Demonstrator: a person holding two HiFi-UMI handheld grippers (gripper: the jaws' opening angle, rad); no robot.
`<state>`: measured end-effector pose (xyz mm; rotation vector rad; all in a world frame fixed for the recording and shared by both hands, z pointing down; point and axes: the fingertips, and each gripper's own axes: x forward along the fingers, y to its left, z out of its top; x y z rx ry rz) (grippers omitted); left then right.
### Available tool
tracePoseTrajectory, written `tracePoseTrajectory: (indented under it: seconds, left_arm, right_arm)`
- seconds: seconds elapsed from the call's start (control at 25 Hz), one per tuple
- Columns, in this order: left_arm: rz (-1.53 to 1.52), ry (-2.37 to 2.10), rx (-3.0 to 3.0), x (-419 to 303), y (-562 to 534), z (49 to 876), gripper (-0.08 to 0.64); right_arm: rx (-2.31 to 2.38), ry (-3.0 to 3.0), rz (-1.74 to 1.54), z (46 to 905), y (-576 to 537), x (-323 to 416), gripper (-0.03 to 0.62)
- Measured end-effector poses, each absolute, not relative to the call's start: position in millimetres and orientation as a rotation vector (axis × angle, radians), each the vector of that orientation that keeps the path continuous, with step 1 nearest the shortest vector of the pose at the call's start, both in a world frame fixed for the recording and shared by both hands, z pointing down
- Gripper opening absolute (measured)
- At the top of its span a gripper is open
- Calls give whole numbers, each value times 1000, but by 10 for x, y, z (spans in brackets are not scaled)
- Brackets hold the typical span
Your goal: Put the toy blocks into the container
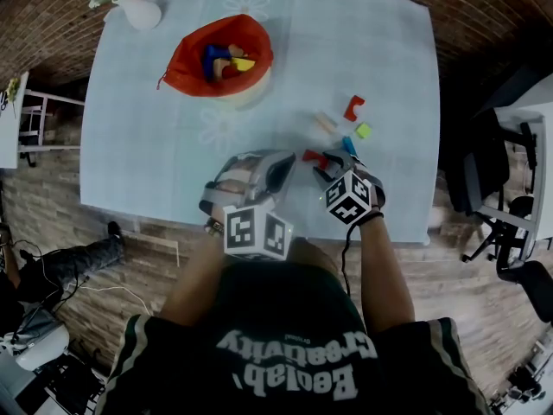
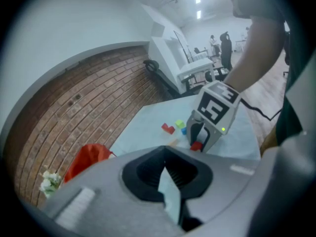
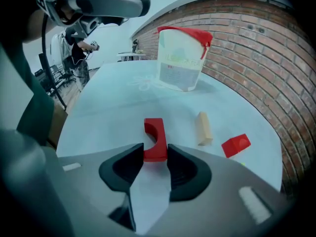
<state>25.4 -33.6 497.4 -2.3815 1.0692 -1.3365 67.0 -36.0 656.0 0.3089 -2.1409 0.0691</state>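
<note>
Right gripper view shows the right tool (image 3: 155, 151) pinching a red arch block (image 3: 154, 131) on the pale blue bench (image 3: 113, 102), brick floor (image 3: 256, 58) beyond.

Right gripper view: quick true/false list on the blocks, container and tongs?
1. The right gripper grips a red arch block in its tongs. True.
2. The container is empty. False: the head view shows coloured blocks inside it.
3. A beige block lies on the table, apart from the red arch block. True.
4. The green block is in the container. False: it lies on the table.
</note>
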Motion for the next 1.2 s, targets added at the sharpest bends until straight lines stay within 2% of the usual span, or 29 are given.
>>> tracePoseTrajectory:
  seconds: [0.04, 0.44, 1.2]
  left_arm:
    - [-1336, 1074, -2382, 238, -340, 4976, 5]
    - [-1353, 1083, -2369, 142, -359, 4953, 3]
    - [-1270, 1242, -2281, 39, -399, 4364, 5]
  right_arm:
    - [306, -2136, 67, 6571, -348, 672, 152]
    - [339, -2154, 77, 6423, -363, 668, 150]
    - [669, -2345, -136, 4708, -594, 787, 150]
